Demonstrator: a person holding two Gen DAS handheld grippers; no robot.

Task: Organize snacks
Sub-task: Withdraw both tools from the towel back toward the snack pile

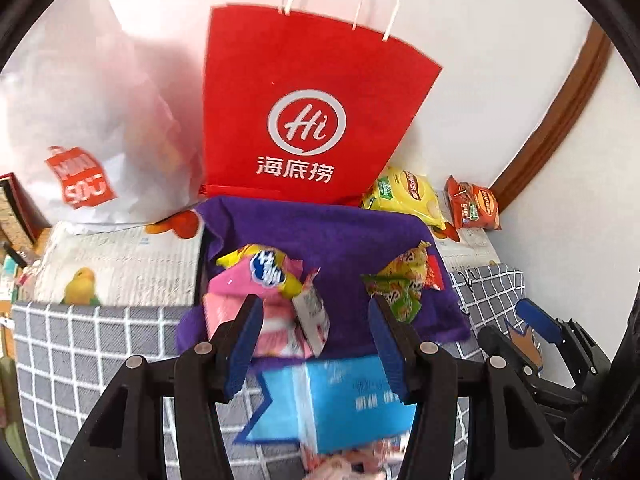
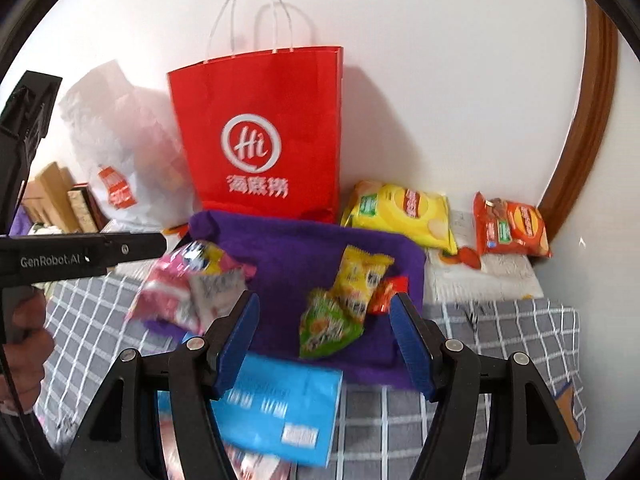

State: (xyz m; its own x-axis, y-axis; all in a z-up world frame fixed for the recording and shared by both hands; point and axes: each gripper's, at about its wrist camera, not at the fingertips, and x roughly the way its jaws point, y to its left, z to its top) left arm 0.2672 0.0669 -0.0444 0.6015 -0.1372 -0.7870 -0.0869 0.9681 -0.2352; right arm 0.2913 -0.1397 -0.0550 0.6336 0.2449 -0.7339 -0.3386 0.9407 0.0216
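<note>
A purple cloth (image 1: pixel 320 240) (image 2: pixel 304 256) lies before a red paper bag (image 1: pixel 304 112) (image 2: pixel 260 132). On it lie a pink and yellow snack pack (image 1: pixel 260 280) (image 2: pixel 180 284) at left, and green (image 1: pixel 400 296) (image 2: pixel 328 324) and yellow (image 2: pixel 360 276) packs at right. A blue pack (image 1: pixel 340 400) (image 2: pixel 280 408) lies nearer, on the checked sheet. My left gripper (image 1: pixel 316 344) is open above the blue pack. My right gripper (image 2: pixel 324 340) is open above the cloth's near edge; it shows at the right of the left wrist view (image 1: pixel 536 336).
A yellow chip bag (image 1: pixel 408 196) (image 2: pixel 404 216) and an orange chip bag (image 1: pixel 476 204) (image 2: pixel 512 228) lie right of the red bag by the wall. A white plastic bag (image 1: pixel 88 128) (image 2: pixel 124 140) stands at left. A grey checked sheet (image 1: pixel 80 352) (image 2: pixel 480 332) covers the surface.
</note>
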